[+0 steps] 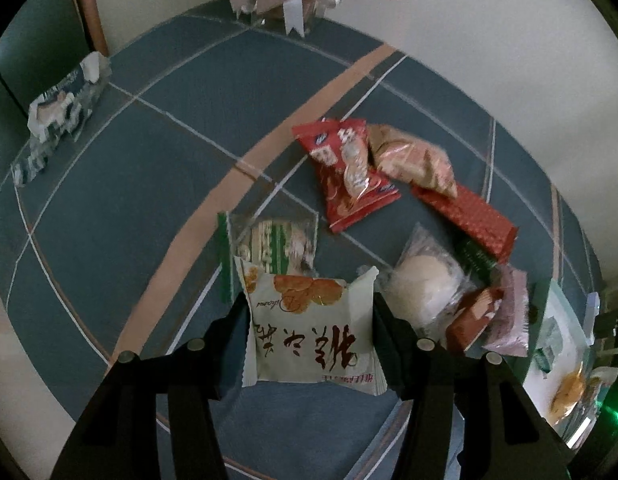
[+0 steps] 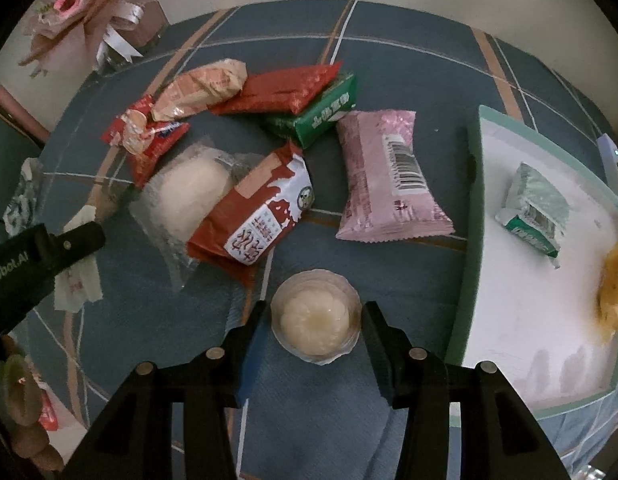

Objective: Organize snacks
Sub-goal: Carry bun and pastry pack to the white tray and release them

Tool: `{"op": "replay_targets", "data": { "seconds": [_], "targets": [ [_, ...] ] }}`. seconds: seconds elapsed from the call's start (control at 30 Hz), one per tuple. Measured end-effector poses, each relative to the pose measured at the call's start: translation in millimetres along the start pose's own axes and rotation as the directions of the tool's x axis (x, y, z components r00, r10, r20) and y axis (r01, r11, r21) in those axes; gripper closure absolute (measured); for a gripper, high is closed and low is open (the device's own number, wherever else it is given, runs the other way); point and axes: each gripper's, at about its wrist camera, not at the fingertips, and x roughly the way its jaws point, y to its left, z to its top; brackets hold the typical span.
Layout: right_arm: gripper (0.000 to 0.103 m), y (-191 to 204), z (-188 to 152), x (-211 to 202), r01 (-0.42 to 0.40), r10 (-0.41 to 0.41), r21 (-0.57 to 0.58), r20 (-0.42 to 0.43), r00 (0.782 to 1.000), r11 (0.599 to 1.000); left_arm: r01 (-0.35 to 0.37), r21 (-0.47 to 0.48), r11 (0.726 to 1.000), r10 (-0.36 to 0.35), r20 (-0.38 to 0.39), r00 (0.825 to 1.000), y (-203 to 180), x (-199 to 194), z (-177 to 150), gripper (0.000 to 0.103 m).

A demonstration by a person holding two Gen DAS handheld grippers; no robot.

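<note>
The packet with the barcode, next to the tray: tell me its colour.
Pink, with a white barcode panel: the packet shows best in the right wrist view, lying left of the tray.

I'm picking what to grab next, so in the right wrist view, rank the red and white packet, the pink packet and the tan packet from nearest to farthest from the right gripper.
1. red and white packet, just ahead, left
2. pink packet, ahead, right
3. tan packet, far left

Round table, blue cloth (image 2: 389,60) with tan and white stripes. On it, centre and upper left of the right wrist view: red packets (image 2: 281,92), green packet (image 2: 321,118), pink packet (image 2: 385,184), clear-wrapped bun (image 2: 189,196). At right, white tray (image 2: 509,280), green-rimmed. Upper left: ribboned bouquet (image 2: 89,12).
</note>
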Motion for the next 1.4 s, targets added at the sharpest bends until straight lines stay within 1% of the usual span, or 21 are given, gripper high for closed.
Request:
{"op": "replay_targets", "data": {
  "seconds": [0.2, 0.3, 0.33, 0.53, 0.63, 0.7, 0.83, 0.9, 1.0, 1.03, 1.1, 1.2, 1.27, 1.33, 1.4],
  "targets": [
    [0.053, -9.7, 0.3, -19.3, 0.007, -0.007, 0.003, 0.022, 1.000, 1.000, 0.004, -0.002, 1.000, -0.004, 0.046, 0.999, -2.8, -15.9, 2.3, 0.044],
    [0.053, -6.8, -1.5, -28.0, 0.018, -0.019, 0.013, 0.032, 0.999, 1.000, 0.001, 0.008, 1.000, -0.002, 0.061, 0.998, -14.7, -21.3, 1.7, 0.044],
    [0.053, -6.7, -4.2, -31.4, 0.020, -0.021, 0.016, 0.034, 0.999, 1.000, 0.002, 0.017, 1.000, -0.003, 0.065, 0.998, -18.1, -17.2, 1.3, 0.044],
    [0.053, -31.7, -10.1, -44.2, 0.033, -0.037, 0.069, 0.057, 0.998, 0.997, 0.061, 0.115, 0.992, -0.070, 0.075, 0.995, -62.3, -23.8, -15.1, 0.044],
    [0.053, -49.3, -9.4, -47.8, 0.045, -0.052, 0.120, 0.062, 0.997, 0.992, 0.084, 0.185, 0.979, -0.100, 0.074, 0.992, -89.0, -31.8, -31.5, 0.044],
    [0.053, -72.1, -12.0, -53.2, 0.061, -0.073, 0.179, 0.060, 0.996, 0.982, 0.095, 0.247, 0.964, -0.115, 0.068, 0.991, -112.8, -34.1, -42.4, 0.044],
    [0.053, -112.8, -18.3, -59.2, 0.106, -0.123, 0.283, 0.046, 0.991, 0.953, 0.114, 0.341, 0.933, -0.137, 0.044, 0.990, -150.4, -35.8, -62.3, 0.044],
    [0.053, -130.6, -22.4, -60.6, 0.118, -0.137, 0.325, 0.038, 0.990, 0.938, 0.128, 0.390, 0.912, -0.151, 0.028, 0.988, -169.3, -35.9, -73.9, 0.044],
    [0.053, -161.2, -29.5, -62.7, 0.140, -0.162, 0.400, 0.020, 0.987, 0.906, 0.141, 0.467, 0.873, -0.157, -0.004, 0.988, -198.5, -32.9, -95.0, 0.044],
    [0.053, -173.7, -33.5, -64.3, 0.154, -0.175, 0.432, 0.011, 0.984, 0.889, 0.146, 0.487, 0.861, -0.160, -0.013, 0.987, -205.1, -31.7, -101.2, 0.044],
    [0.053, -192.5, -38.7, -65.4, 0.173, -0.195, 0.471, -0.002, 0.981, 0.865, 0.160, 0.538, 0.828, -0.165, -0.039, 0.985, -221.1, -28.5, -116.7, 0.044],
    [0.053, -213.3, -47.2, -68.3, 0.185, -0.206, 0.516, -0.015, 0.978, 0.837, 0.173, 0.589, 0.789, -0.165, -0.068, 0.984, -240.5, -23.8, -136.0, 0.044],
    [0.053, -223.8, -52.1, -69.4, 0.179, -0.201, 0.539, -0.019, 0.979, 0.823, 0.180, 0.610, 0.772, -0.165, -0.082, 0.983, -250.3, -20.4, -144.9, 0.044],
    [0.053, -233.6, -58.2, -71.4, 0.178, -0.200, 0.563, -0.023, 0.979, 0.807, 0.187, 0.623, 0.759, -0.167, -0.091, 0.982, -257.8, -17.5, -151.8, 0.044],
    [0.053, -239.1, -62.1, -72.8, 0.184, -0.205, 0.576, -0.029, 0.978, 0.796, 0.178, 0.637, 0.750, -0.162, -0.084, 0.983, -264.6, -14.6, -156.6, 0.044]
  ]
}}
